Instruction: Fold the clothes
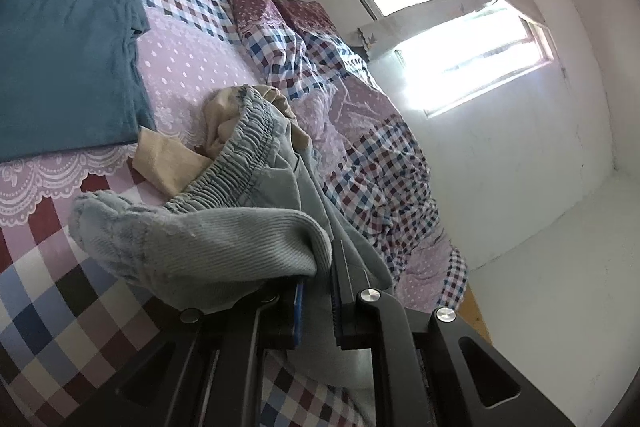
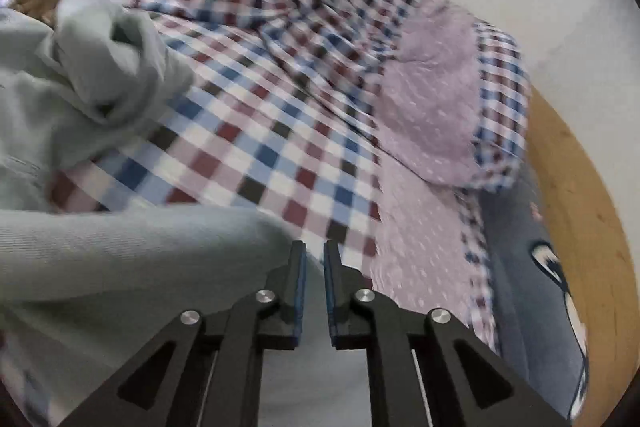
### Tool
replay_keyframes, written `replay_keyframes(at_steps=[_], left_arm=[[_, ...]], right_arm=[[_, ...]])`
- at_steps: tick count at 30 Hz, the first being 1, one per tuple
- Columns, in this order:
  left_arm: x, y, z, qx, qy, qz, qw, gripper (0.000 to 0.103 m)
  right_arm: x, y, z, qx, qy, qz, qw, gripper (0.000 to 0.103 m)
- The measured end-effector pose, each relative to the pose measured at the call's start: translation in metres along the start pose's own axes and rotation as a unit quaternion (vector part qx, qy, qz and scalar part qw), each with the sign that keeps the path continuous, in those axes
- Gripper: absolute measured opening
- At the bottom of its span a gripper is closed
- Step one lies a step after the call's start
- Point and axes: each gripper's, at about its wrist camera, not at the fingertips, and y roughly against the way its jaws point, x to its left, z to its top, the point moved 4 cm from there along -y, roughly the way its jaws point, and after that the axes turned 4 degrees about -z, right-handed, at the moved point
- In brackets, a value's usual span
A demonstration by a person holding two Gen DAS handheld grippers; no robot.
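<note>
A light grey pair of trousers (image 1: 224,239) with a gathered elastic waistband (image 1: 244,147) lies bunched on the bed. Its ribbed cuff drapes over my left gripper (image 1: 320,275), which is shut on the grey fabric. Under the waistband sits a beige garment (image 1: 172,163). A blue garment (image 1: 68,39) lies flat and folded at the upper left. In the right wrist view the same grey trousers (image 2: 100,255) run from the left into my right gripper (image 2: 315,255). Its jaws stand nearly together, with grey cloth between them. A crumpled grey part (image 2: 100,75) rises at the upper left.
The bed carries a checkered and pink dotted cover (image 1: 192,67). A rumpled checkered quilt (image 2: 280,39) lies along the wall side. A bright window (image 1: 460,39) and white wall are at the right. A wooden frame (image 2: 576,187) and dark blue printed cloth (image 2: 536,287) edge the bed.
</note>
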Motion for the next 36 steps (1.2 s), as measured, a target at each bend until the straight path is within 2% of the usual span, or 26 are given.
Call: replay_keyframes(at_steps=[2, 4, 7, 8, 11, 14, 18, 19, 22, 25, 30, 36], left_arm=[[-0.001, 0.001, 0.000, 0.001, -0.004, -0.001, 1.0000, 0.010], [-0.001, 0.001, 0.000, 0.003, -0.004, 0.000, 1.0000, 0.010], [0.001, 0.003, -0.001, 0.003, 0.000, 0.000, 1.0000, 0.010], [0.001, 0.003, -0.001, 0.002, 0.000, 0.000, 1.0000, 0.010], [-0.002, 0.005, -0.003, -0.001, -0.007, 0.003, 1.0000, 0.010], [-0.002, 0.005, -0.004, -0.003, -0.011, 0.009, 0.9999, 0.010], [-0.002, 0.006, -0.004, -0.006, -0.016, 0.018, 0.9997, 0.010], [-0.002, 0.006, -0.005, -0.007, -0.018, 0.020, 0.9996, 0.010], [-0.001, 0.007, -0.004, -0.005, -0.021, 0.020, 0.9996, 0.010], [-0.001, 0.009, -0.004, 0.000, -0.021, 0.017, 0.9996, 0.010], [-0.005, 0.023, -0.003, 0.003, -0.026, 0.002, 0.9997, 0.010], [-0.001, 0.038, -0.013, 0.015, -0.020, 0.009, 0.9996, 0.010]], right_arm=[[0.004, 0.020, -0.022, -0.021, -0.028, 0.018, 0.999, 0.017], [0.008, 0.049, -0.053, -0.041, -0.050, 0.067, 0.996, 0.037], [0.032, 0.091, -0.098, -0.066, -0.014, 0.140, 0.988, 0.040], [0.042, 0.100, -0.110, -0.071, 0.010, 0.151, 0.986, 0.040], [0.074, 0.102, -0.133, -0.071, 0.087, 0.134, 0.985, 0.040], [0.084, 0.090, -0.134, -0.077, 0.095, 0.125, 0.985, 0.039], [0.099, 0.078, -0.129, -0.098, 0.150, 0.072, 0.981, 0.036], [0.103, 0.076, -0.128, -0.100, 0.163, 0.066, 0.979, 0.026], [0.106, 0.069, -0.126, -0.097, 0.174, 0.057, 0.978, 0.011], [0.092, 0.085, -0.132, -0.106, 0.157, 0.060, 0.980, 0.009], [0.049, 0.155, -0.169, -0.141, 0.127, 0.053, 0.980, 0.008], [-0.007, 0.198, -0.212, -0.127, 0.067, 0.049, 0.988, 0.007]])
